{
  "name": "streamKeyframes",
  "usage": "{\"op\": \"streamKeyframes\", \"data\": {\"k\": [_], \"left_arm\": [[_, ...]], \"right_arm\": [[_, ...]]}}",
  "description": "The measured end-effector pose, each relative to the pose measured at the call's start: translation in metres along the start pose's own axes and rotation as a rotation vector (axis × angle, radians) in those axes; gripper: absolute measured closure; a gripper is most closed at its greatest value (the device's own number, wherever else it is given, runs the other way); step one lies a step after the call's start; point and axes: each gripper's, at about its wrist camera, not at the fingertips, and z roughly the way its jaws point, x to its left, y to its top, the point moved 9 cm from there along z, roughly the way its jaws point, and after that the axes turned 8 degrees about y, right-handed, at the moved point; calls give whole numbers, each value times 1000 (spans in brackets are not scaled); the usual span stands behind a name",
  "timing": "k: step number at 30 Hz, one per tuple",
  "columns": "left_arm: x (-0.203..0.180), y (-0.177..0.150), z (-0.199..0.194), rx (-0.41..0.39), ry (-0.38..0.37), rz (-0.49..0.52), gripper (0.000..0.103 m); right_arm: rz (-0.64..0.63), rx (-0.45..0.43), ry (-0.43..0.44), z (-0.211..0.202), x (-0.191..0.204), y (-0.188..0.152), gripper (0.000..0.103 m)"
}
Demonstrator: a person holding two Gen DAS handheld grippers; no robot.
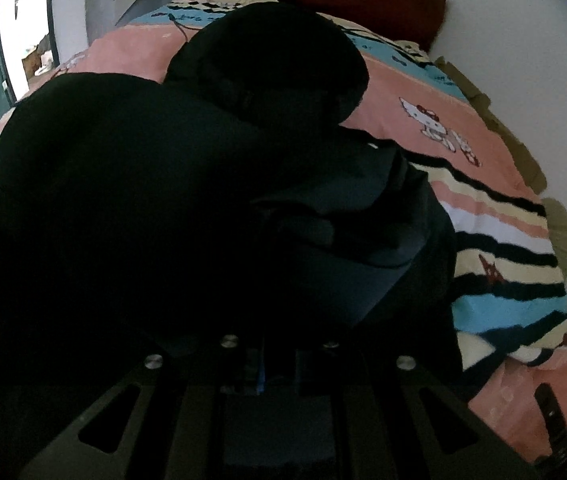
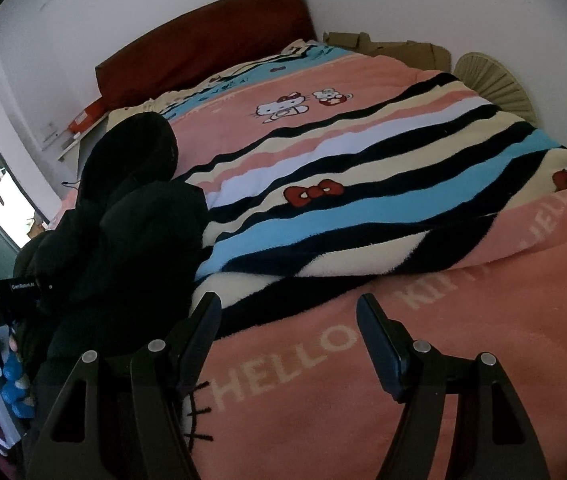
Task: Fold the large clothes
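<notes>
Two tongs: my right gripper (image 2: pixel 288 340) spread; left gripper (image 1: pixel 279 364) buried, cannot tell.
Garment: bulky black padded coat (image 1: pixel 143 208) fills centre-left on striped pink fleece blanket (image 2: pixel 363 208).

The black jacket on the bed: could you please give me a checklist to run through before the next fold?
1. Right tongs open and free: ok.
2. Left tongs gripping the black jacket: cannot tell, the fabric hides the fingertips.
3. Jacket spread flat: not ok, it lies bunched, hood rising behind.
4. Bare Hello Kitty blanket beside the jacket for laying it out: ok.
5. Right tongs touching the jacket: not ok, they hover above the blanket.
</notes>
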Motion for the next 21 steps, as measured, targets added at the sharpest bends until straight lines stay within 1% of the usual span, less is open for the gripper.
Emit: {"op": "streamKeyframes", "data": {"k": [2,6,7,9,10,13,15,18,21], "left_arm": [[-2,-2,-3,0,2,5,85],[-4,-7,-8,-5,30,28,78],[-5,-9,-10,-1,30,35,72],[-8,-12,-13,4,31,48,53],[-11,-14,-15,7,33,55,40],[-24,-22,-20,-2,52,108,38],[-31,-28,-21,1,49,136,38],[-36,-37,-27,6,19,148,38],[-29,-40,-36,5,-21,138,38]], "right_arm": [[0,1,-2,0,0,0,33],[-1,-1,1,0,2,0,33],[-3,-3,0,-1,2,1,33],[-9,-7,-7,-1,2,2,33],[-11,-7,-11,-1,2,2,33],[-16,-5,-17,0,1,2,32],[-20,-8,-21,-1,1,3,32],[-28,-10,-27,-1,0,4,32],[-37,-4,-33,1,-1,4,31]]}}
